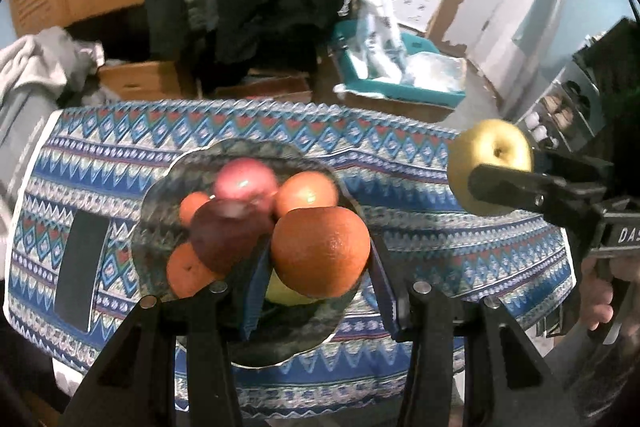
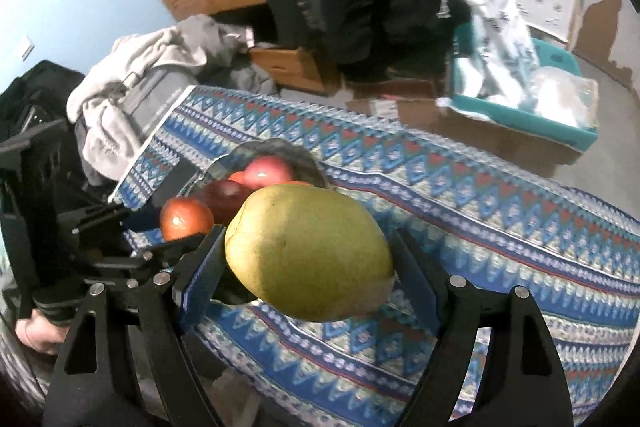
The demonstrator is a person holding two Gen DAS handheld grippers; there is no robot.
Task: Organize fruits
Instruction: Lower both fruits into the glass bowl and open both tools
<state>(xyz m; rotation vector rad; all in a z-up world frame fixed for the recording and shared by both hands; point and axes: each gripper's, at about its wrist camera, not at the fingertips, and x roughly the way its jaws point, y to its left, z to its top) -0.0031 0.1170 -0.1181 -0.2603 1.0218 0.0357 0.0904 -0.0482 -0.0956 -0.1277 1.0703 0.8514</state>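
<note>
orange (image 1: 320,251) gripped over bowl rim (image 1: 160,187); yellow apple (image 2: 308,253) gripped beside bowl.

Orange (image 1: 320,251) above fruit-filled bowl (image 1: 160,203), yellow-green pear (image 2: 308,253) aloft

A black phone (image 1: 80,267) lies on the patterned tablecloth (image 1: 400,155), teal bin (image 1: 400,89) beyond

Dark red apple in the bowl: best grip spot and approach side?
Take the dark red apple across its widest middle, coming from above. It sits atop the pile in the glass bowl with oranges crowding its sides, so only its top is free.
</note>
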